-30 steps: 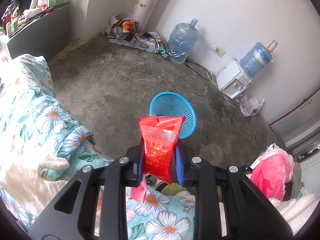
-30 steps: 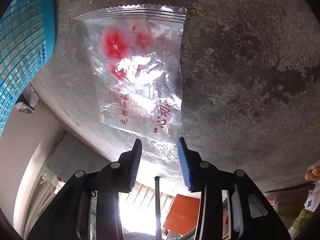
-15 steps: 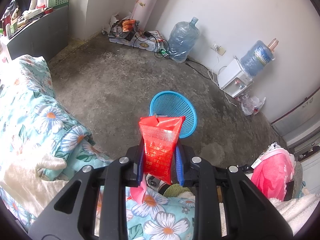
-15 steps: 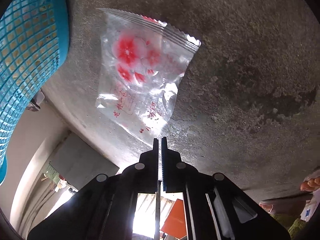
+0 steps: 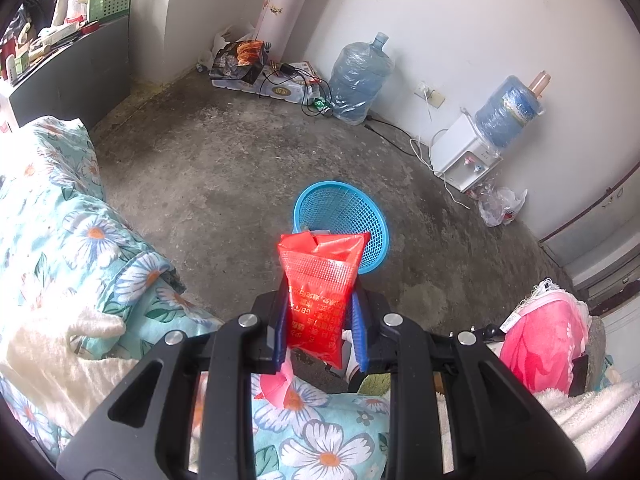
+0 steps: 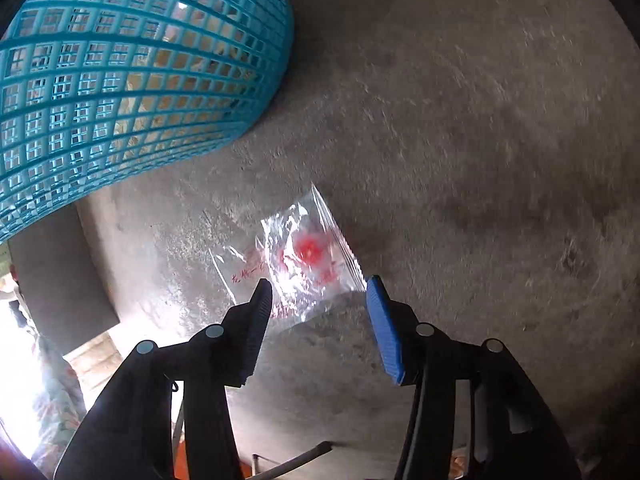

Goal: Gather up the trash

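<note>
The right gripper (image 6: 318,300), whose jaws were pinched together on the lower edge of the clear wrapper (image 6: 298,264) half a second ago, is now standing with its fingers wide apart, and the wrapper is lying loose just ahead of the fingertips, its near corner reaching into the gap between them without being pinched. A second ago the fingers were also apart with the wrapper spread flat beyond them, so the grip seems to have been taken and then lost or let go; the wrapper is now looking crumpled and blurred, which suggests it is sliding or falling, though whether it is touching the concrete floor (image 6: 460,140) cannot be told. The blue basket (image 6: 120,92) is filling the area up and to the left of the right fingers, closer than before, so this is probably a release short of the rim and the wrapper will need re-gripping. The left gripper (image 5: 320,320) is unchanged: its fingers are staying clamped on the red packet (image 5: 320,292), which is standing upright between them and rising beyond the tips, with the basket on the floor straight ahead of the fingers. That packet is not yet being dropped in.
</note>
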Motion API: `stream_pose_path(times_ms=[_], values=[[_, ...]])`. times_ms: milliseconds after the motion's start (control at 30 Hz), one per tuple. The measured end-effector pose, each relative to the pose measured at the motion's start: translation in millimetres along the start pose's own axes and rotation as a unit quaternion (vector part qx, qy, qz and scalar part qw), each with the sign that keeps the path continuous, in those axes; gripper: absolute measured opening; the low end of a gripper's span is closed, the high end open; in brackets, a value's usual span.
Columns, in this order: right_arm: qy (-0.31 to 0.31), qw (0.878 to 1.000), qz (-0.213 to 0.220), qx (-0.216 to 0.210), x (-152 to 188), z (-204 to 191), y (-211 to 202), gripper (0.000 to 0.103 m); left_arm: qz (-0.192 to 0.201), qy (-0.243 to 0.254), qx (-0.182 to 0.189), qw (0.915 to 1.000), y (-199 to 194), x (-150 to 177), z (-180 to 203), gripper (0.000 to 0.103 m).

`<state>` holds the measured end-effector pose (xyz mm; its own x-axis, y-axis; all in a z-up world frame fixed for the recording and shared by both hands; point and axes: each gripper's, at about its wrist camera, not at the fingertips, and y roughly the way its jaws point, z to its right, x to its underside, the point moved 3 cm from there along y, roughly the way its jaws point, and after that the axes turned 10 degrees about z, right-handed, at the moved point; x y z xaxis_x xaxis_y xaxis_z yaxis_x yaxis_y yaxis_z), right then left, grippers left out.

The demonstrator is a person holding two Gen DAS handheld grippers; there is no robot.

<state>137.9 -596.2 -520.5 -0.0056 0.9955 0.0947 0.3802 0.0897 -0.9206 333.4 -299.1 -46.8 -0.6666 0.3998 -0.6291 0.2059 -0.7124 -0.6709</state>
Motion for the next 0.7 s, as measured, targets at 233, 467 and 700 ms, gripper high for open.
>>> stream_pose_path(times_ms=[233,467,700], values=[[-0.072,0.994,-0.009,0.086,-5.6,-17.7,24.0,0.055,0.000,0.002,-0.002,1.0000,-0.2,-0.3,3.6,0.023],[-0.149,0.978,0.009,0.145,14.9,-38.3,35.9,0.057,0.001,0.000,-0.002,1.0000,0.0,0.0,4.9,0.023],[-0.240,0.948,0.039,0.205,37.3,-79.1,45.0,0.039,0.005,0.000,0.000,1.0000,-4.4,1.8,4.5,0.023]])
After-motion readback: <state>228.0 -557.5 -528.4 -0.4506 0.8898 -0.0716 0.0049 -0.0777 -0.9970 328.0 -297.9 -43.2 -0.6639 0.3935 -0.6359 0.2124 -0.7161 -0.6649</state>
